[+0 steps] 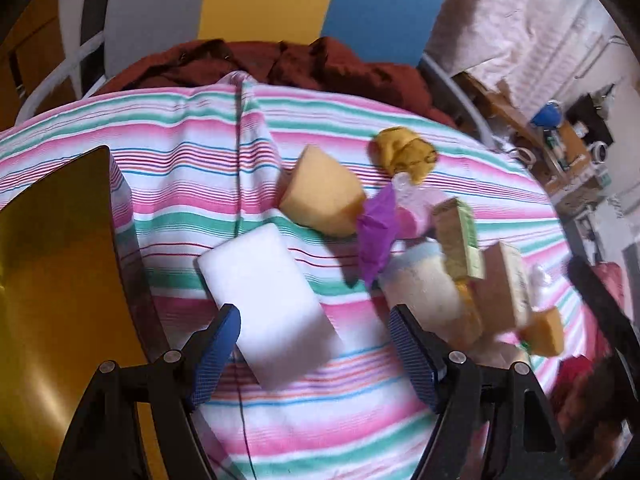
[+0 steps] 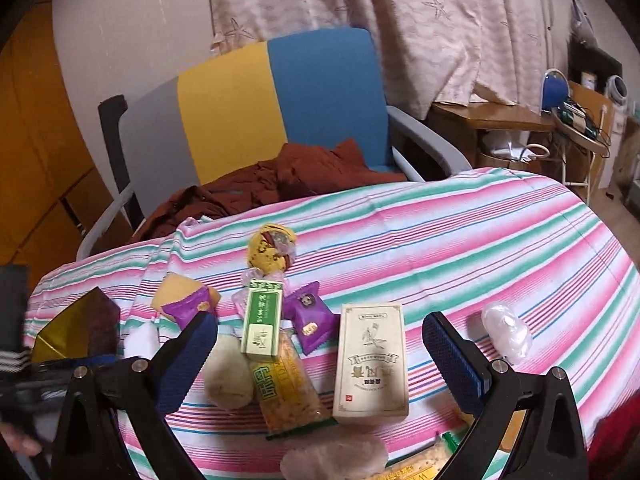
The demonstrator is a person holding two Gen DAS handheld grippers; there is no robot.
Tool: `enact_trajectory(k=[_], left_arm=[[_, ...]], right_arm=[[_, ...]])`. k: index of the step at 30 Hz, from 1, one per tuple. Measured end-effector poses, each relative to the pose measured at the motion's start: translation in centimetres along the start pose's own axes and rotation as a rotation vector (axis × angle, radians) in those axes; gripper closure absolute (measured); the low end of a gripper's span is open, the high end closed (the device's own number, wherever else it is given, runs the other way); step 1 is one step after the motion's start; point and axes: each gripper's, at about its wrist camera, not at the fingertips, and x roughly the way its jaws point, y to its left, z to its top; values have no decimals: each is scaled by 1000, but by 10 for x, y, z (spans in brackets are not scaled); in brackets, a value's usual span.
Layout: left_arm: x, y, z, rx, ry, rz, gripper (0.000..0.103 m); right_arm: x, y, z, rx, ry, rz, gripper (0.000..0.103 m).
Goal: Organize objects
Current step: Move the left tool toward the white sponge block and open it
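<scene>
Striped cloth (image 2: 460, 232) fills the middle of both views, with a chair (image 2: 280, 100) and a brown jacket (image 2: 304, 176) at the top. Lower left in the left view sits a gold box (image 1: 60, 248), and the left gripper (image 1: 314, 350) is wide open at the bottom, holding nothing, with a white block (image 1: 264, 300) lying between its fingers. In the right view the right gripper (image 2: 320, 358) is wide open and empty too, with a tan box (image 2: 370, 360), a yellow snack bag (image 2: 288, 384), a green box (image 2: 262, 320) and a purple candy (image 2: 310, 320) between its fingers.
</scene>
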Motion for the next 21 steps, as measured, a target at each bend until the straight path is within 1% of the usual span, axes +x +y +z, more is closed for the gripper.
enact_trajectory(k=[1,3,5,9,12,13,15,16,18,20,21], left_arm=[[4,2,1,-13,6,24,25],[12,3,2,-30,22,27,25],[17,4,3,-35,25,51,25],[21,-2,6,-3,7,92,25],[25,-8,6,47,-15,155,26],[24,-10,6,66,-28,156,28],[24,-16,4,116,-58,176,43],[23,-18,2,129,-66,169,47],[20,-24,-5,181,-82,118,58],[19,-35,-17,259,-82,58,60],[19,-39,-24,290,-76,0,60]], right_arm=[[-1,-1,0,1,-3,6,0],[-3,-3,1,11,-9,5,0],[-4,-8,2,32,-15,-3,0],[-3,-22,4,109,-4,7,0],[-1,-28,5,136,0,-14,0],[-1,-30,5,143,1,-32,0],[1,-35,5,162,6,-55,0],[2,-39,5,174,10,-62,0],[6,-43,4,186,27,-84,0],[12,-45,3,180,53,-101,0],[16,-43,3,166,71,-105,0]])
